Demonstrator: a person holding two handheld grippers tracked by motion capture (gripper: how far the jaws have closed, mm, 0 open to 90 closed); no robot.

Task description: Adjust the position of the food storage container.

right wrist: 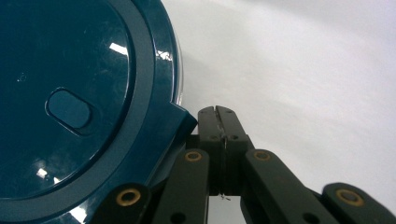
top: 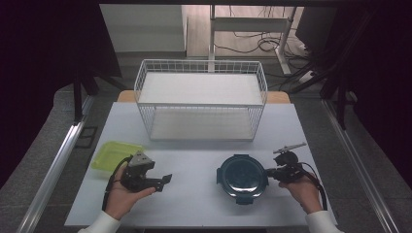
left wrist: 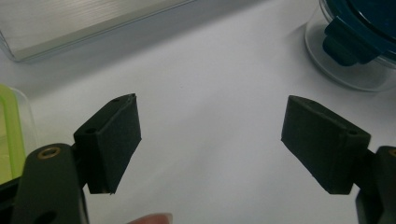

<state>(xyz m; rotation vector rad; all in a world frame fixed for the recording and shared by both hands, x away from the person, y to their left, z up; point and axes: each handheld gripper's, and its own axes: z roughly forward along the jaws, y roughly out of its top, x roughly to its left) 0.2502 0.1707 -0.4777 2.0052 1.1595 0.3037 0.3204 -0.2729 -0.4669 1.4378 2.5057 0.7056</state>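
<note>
The right gripper is being held with its jaws pressed together, nothing pinched, its tips just beside a latch tab of the round container, which is being supported on the white table in front of the wire basket. The left gripper is being held spread and empty, near the green-lidded box.
</note>
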